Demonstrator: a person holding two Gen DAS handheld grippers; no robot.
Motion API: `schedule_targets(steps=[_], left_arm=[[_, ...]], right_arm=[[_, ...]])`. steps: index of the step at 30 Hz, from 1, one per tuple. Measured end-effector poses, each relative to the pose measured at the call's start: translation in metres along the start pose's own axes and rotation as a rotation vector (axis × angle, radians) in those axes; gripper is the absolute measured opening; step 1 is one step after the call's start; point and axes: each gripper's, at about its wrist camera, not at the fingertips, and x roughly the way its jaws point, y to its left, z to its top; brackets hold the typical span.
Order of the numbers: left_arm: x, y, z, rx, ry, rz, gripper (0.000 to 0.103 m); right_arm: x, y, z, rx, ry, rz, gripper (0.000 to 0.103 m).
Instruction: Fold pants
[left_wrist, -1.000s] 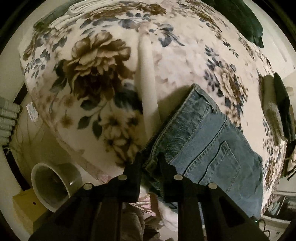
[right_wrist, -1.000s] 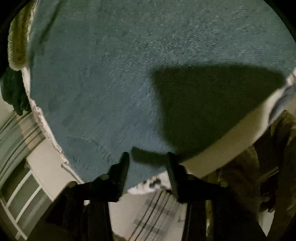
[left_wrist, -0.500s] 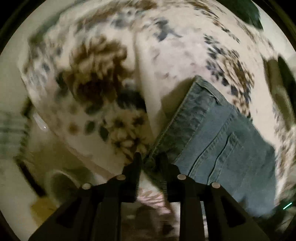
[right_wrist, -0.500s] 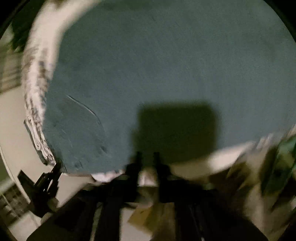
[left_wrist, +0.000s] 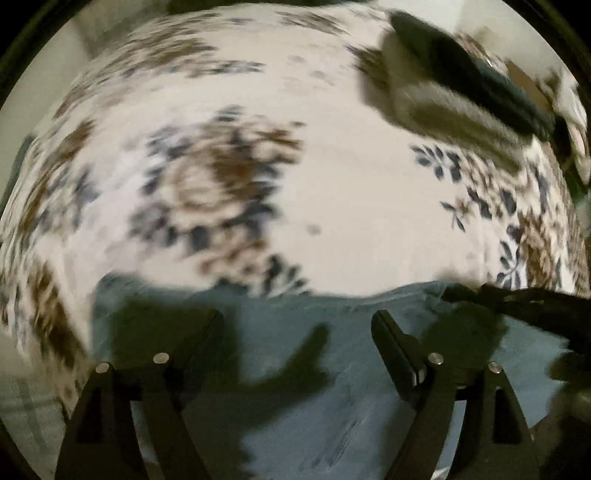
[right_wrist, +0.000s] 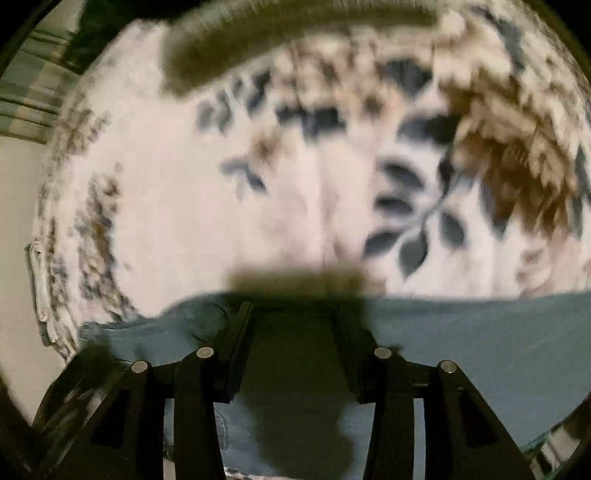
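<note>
The blue denim pants (left_wrist: 351, 387) lie flat on the floral blanket, filling the bottom of the left wrist view. They also show in the right wrist view (right_wrist: 480, 339). My left gripper (left_wrist: 297, 325) is open and empty, its fingers wide apart just above the denim. My right gripper (right_wrist: 293, 314) is open and empty over the far edge of the pants. The right gripper's dark body (left_wrist: 535, 306) shows at the right of the left wrist view. Both views are blurred by motion.
The white blanket with brown and blue flowers (left_wrist: 332, 166) covers the bed (right_wrist: 203, 184). A pile of grey and dark garments (left_wrist: 461, 92) lies at the far right. A fuzzy olive garment (right_wrist: 277, 33) lies along the far edge.
Both grippers have let go of the pants and opened. Both have swung so that the denim now lies under them and the blanket stretches ahead.
</note>
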Motion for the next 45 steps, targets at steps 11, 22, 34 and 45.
schedule_targets(steps=[11,22,34,45], left_arm=[[0.036,0.024,0.005,-0.118,0.065,0.018,0.08],[0.038,0.029,0.002,-0.134,0.073,-0.008,0.08],[0.042,0.027,0.0,-0.125,0.088,-0.009,0.08],[0.044,0.036,0.001,-0.17,0.102,-0.032,0.08]], right_arm=[[0.038,0.032,0.015,-0.47,0.3,0.154,0.047],[0.049,0.044,0.006,-0.56,0.414,0.239,0.048],[0.095,0.016,0.007,-0.311,0.594,0.507,0.048],[0.016,-0.046,0.019,-0.191,0.3,0.311,0.015]])
